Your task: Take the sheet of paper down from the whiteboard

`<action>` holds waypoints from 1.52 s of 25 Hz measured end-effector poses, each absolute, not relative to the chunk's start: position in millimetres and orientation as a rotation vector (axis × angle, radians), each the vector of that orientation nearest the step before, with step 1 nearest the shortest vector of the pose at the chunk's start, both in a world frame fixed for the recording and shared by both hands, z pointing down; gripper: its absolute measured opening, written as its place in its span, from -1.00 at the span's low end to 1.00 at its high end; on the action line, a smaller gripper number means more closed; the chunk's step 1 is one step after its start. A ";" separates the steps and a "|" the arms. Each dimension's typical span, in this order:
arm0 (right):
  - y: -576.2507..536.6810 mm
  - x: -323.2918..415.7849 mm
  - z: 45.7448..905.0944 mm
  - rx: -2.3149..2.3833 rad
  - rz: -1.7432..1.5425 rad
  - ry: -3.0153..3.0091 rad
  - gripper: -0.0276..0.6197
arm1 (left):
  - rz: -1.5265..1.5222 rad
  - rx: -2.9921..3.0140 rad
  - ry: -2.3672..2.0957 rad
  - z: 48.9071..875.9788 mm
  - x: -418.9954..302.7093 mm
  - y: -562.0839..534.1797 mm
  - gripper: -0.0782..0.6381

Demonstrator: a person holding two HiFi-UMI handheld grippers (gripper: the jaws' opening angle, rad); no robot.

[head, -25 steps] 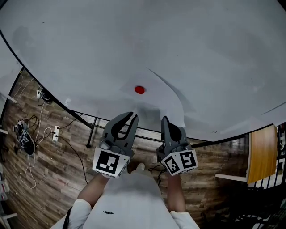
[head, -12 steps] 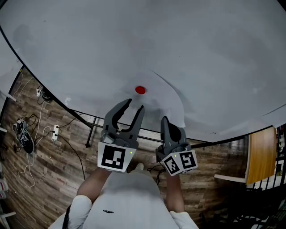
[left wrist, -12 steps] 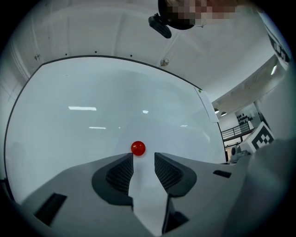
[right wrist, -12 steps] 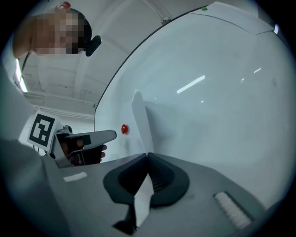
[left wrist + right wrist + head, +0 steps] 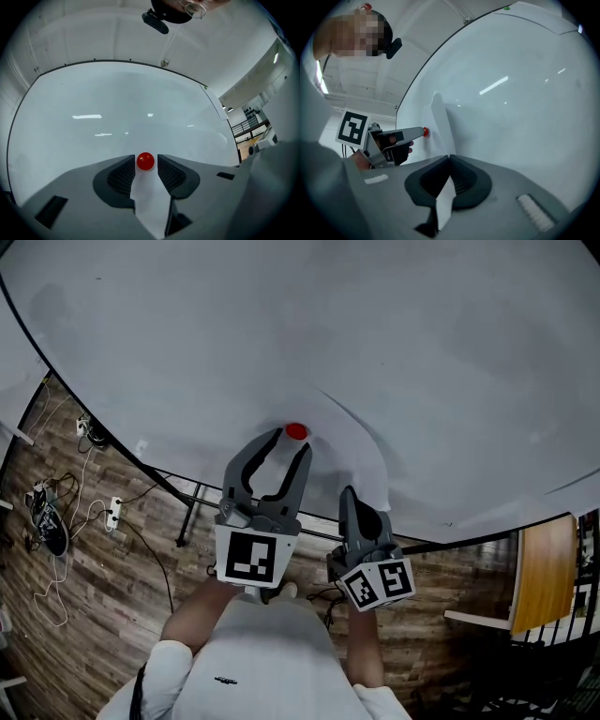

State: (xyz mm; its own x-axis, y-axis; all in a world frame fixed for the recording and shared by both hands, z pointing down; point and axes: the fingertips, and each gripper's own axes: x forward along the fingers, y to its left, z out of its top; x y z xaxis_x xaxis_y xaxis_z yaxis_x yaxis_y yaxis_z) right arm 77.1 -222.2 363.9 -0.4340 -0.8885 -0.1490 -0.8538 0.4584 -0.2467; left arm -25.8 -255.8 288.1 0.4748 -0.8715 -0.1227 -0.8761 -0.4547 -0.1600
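Observation:
A white sheet of paper [image 5: 342,457] hangs on the whiteboard [image 5: 281,324], pinned at its upper left by a round red magnet [image 5: 296,431]. My left gripper [image 5: 290,443] points at the board; its jaws have just been opening and now stand open on either side of the magnet [image 5: 145,161] without pressing it. Below it the paper [image 5: 150,201] runs down between the jaws. My right gripper [image 5: 348,493] is lower right, shut on the sheet's bottom edge [image 5: 445,199]. The right gripper view shows the left gripper [image 5: 421,133] at the magnet [image 5: 425,131] and the sheet [image 5: 439,117] bowed off the board.
Under the board lies a wooden plank floor [image 5: 103,596] with cables and power strips [image 5: 114,516] at the left. The board's dark frame bar [image 5: 187,512] crosses below its lower edge. A wooden tabletop [image 5: 536,568] stands at the right.
The left gripper rose toward the board and its jaws opened wide, coming to either side of the red magnet. The right gripper stayed put, still pinching the paper's edge.

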 end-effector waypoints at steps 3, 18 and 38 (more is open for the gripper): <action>-224.2 76.8 364.2 -1.498 -0.194 2.454 -0.89 | 0.029 -2.515 1.516 288.8 -23.4 -261.3 -0.39; -230.3 73.5 362.6 -1.480 -0.194 2.457 -0.89 | 0.008 -2.417 1.602 286.5 -25.0 -275.0 -0.43; -225.2 78.3 364.3 -1.431 -0.262 2.418 -0.89 | 0.058 -2.508 1.593 292.0 -28.9 -264.5 -0.43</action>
State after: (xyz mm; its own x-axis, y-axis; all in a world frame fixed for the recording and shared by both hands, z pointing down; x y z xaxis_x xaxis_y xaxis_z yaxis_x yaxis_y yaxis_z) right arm 78.3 -225.2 364.3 -0.4480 -0.8762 -0.1775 -0.8180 0.4819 -0.3141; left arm -28.9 -264.5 292.0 0.4287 -0.8949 -0.1237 -0.9016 -0.4150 -0.1222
